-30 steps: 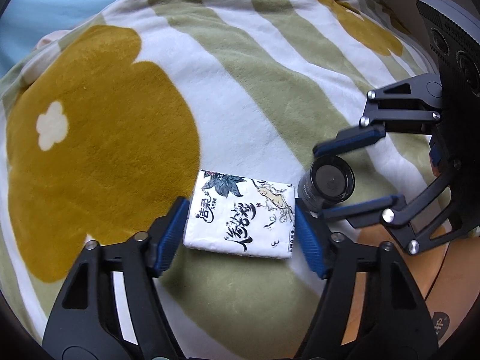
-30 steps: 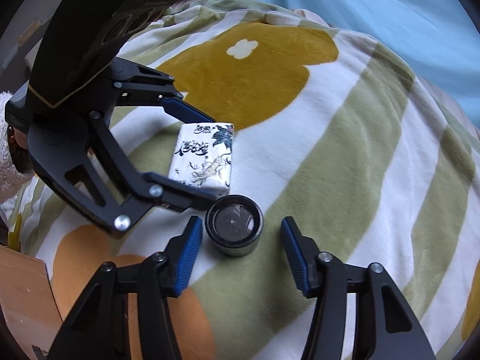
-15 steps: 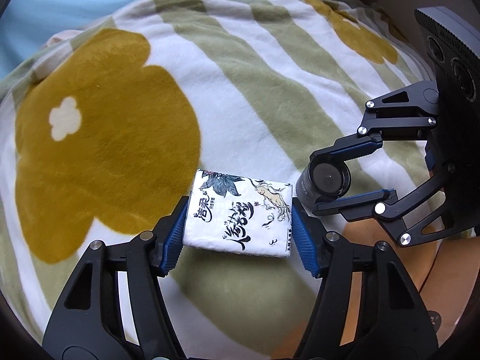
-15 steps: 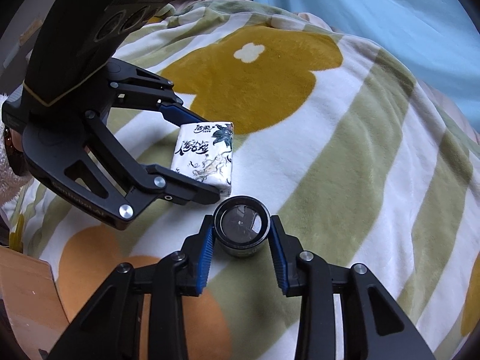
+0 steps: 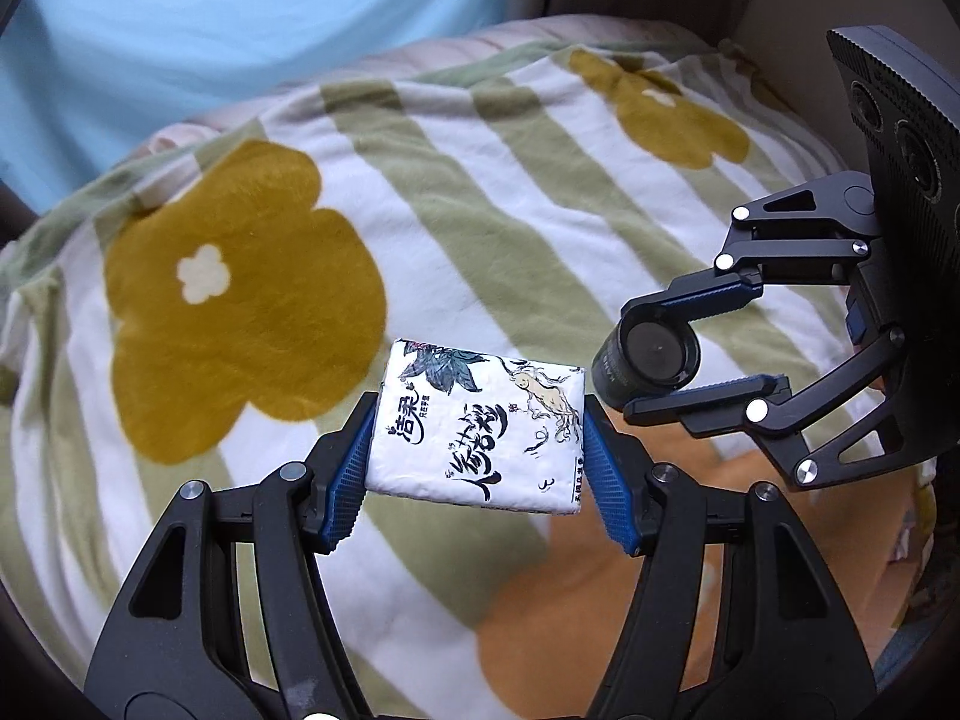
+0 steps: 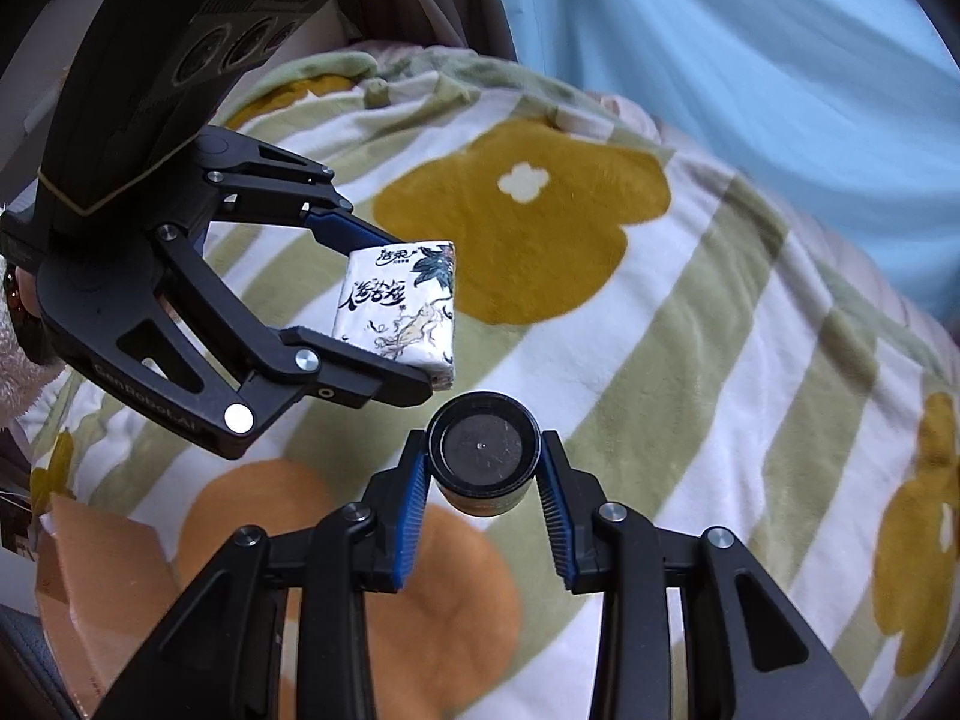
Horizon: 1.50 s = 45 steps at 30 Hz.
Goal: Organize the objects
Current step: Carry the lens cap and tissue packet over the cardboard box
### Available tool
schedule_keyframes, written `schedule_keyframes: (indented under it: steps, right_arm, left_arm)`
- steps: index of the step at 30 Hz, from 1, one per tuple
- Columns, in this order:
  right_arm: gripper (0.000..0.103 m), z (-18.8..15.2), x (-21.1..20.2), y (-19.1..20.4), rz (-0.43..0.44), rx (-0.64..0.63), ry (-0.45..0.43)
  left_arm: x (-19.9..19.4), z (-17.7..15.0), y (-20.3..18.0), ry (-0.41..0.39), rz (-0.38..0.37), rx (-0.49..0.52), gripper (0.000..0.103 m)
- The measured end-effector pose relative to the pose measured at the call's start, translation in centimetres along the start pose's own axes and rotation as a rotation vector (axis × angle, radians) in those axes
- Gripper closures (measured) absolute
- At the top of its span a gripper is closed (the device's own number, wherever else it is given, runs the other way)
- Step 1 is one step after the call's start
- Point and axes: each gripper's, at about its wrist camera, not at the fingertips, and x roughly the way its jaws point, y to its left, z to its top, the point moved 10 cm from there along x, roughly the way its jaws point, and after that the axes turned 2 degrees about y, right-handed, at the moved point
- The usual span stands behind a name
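My left gripper [image 5: 477, 471] is shut on a white tissue pack [image 5: 480, 426] printed with ink drawings and black characters, and holds it lifted above the blanket. The pack also shows in the right wrist view [image 6: 399, 309], between the left gripper's fingers [image 6: 360, 234]. My right gripper [image 6: 483, 495] is shut on a small dark round jar [image 6: 485, 459] with a black lid and holds it above the blanket. The jar also shows in the left wrist view [image 5: 648, 360], to the right of the pack.
A fleece blanket [image 5: 480, 192] with green and white stripes and mustard flowers covers the bed below. A light blue sheet [image 5: 240, 30] lies beyond it. A brown cardboard box [image 6: 90, 588] stands at the lower left in the right wrist view.
Both grippers closed, the left on the tissue pack and the right on the jar. Both then rose off the blanket with their objects.
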Motion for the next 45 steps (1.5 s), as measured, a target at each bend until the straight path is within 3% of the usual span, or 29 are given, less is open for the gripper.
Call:
schedule_keyframes:
  steps: [12,21,28,35,45]
  right_arm:
    - [0.07,-3.0,-10.0,4.4,-0.052,0.03,-0.039]
    - [0.07,-9.1,-15.2,8.4,-0.057,0.088,-0.04]
    - [0.07,-14.1,-16.0,11.6,-0.041,0.092,-0.012]
    - [0.07,-18.9,-14.0,14.2,-0.019,0.092,0.044]
    - [0.07,-21.3,-13.0,15.1,-0.015,0.087,0.07]
  left_arm:
    - [-10.4,-2.8,-7.2,-0.067,0.032,-0.017,0.042]
    - [-15.0,-9.6,-14.0,-0.088,0.024,-0.074,0.042]
    - [-15.0,-15.6,-17.6,-0.043,0.048,-0.106,0.042]
    - [-11.0,-20.4,-20.4,0.03,0.032,-0.139,0.042]
    - [-9.2,-21.9,-21.0,0.065,0.06,-0.136,0.042]
